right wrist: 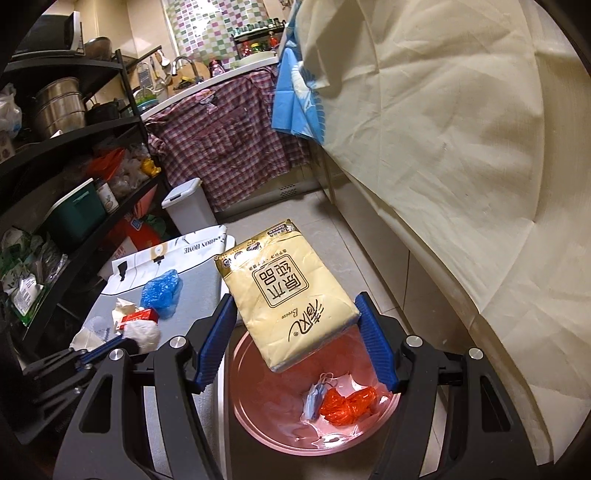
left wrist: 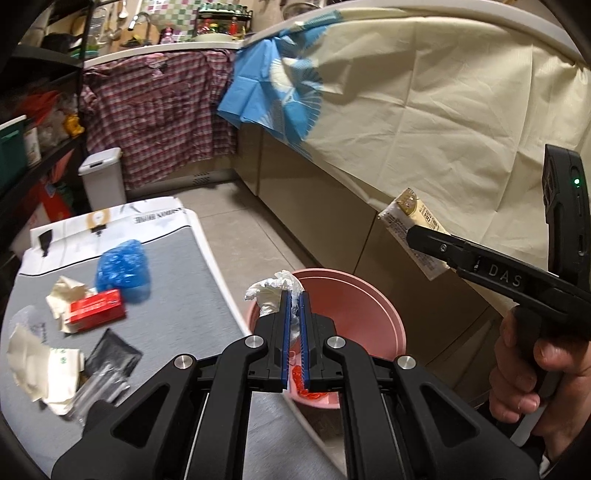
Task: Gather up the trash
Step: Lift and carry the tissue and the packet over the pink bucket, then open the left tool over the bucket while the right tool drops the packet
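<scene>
Below, the pink bin holds an orange bag and mask; right claw pinches a tissue pack, left claw white paper.

A plaid shirt in red and white hangs over the edge of the far counter, and beside it a blue cloth overlaps a large cream sheet draped down the cabinet fronts on the right. A white lidded bin stands on the pale tiled floor below the shirt, near a black shelving rack holding a steel pot and a green box (the rest of its load is too cluttered to tell). Above the counter a faucet shows against a checkered tile wall.
</scene>
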A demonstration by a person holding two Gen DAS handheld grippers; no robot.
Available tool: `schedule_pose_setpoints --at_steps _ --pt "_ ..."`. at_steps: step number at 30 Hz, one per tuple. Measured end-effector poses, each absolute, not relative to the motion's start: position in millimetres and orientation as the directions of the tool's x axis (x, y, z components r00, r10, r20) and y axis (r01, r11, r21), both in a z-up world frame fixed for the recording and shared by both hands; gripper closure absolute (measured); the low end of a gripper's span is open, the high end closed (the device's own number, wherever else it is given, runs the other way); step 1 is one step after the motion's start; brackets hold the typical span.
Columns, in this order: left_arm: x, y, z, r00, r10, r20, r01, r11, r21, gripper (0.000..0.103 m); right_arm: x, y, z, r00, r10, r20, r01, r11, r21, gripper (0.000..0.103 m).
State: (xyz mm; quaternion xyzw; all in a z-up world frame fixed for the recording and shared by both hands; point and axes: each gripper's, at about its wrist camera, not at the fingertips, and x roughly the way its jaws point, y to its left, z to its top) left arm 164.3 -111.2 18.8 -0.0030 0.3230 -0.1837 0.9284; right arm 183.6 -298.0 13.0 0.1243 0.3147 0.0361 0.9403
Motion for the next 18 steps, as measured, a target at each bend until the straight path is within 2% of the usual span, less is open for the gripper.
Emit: schedule_pose_setpoints --at_steps 18 --pt "211 -141 -4 0.678 -0.364 -0.639 0.370 0.919 -0.132 0.098 199 -307 0 0.773 0.108 -0.626 0.068 0.966 0.251 0.037"
